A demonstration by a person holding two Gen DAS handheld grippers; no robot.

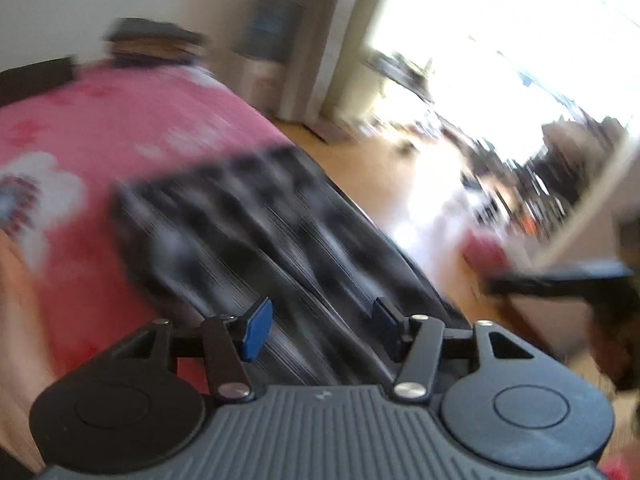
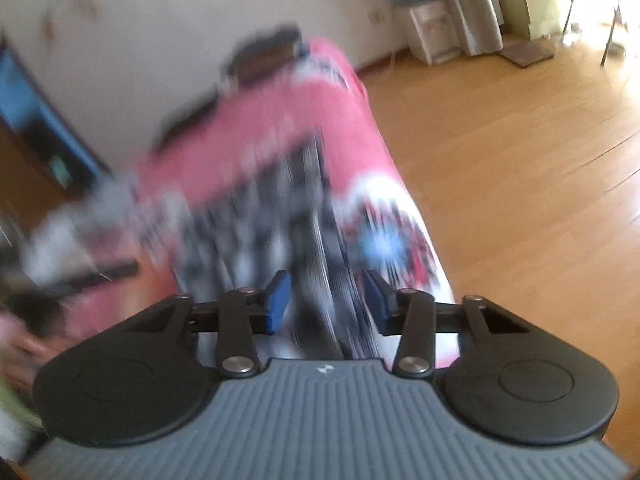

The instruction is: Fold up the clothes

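A black-and-white checked garment point(image 1: 248, 232) lies flat on a pink flowered bedspread point(image 1: 120, 128), smeared by motion blur. My left gripper point(image 1: 323, 328) hovers over the garment's near end, open, its blue pads point(image 1: 258, 330) wide apart and empty. In the right wrist view the same garment point(image 2: 256, 224) stretches away over the bedspread point(image 2: 280, 120). My right gripper point(image 2: 328, 300) is open above it. A dark fold of the cloth shows through the gap, and the pads point(image 2: 278, 300) do not press on it.
A stack of folded dark clothes point(image 1: 152, 40) sits at the bed's far end. Wooden floor point(image 2: 520, 160) runs along the bed's right side, with a water dispenser point(image 2: 432, 20) by the wall. A blurred hand point(image 2: 20, 344) is at the left edge.
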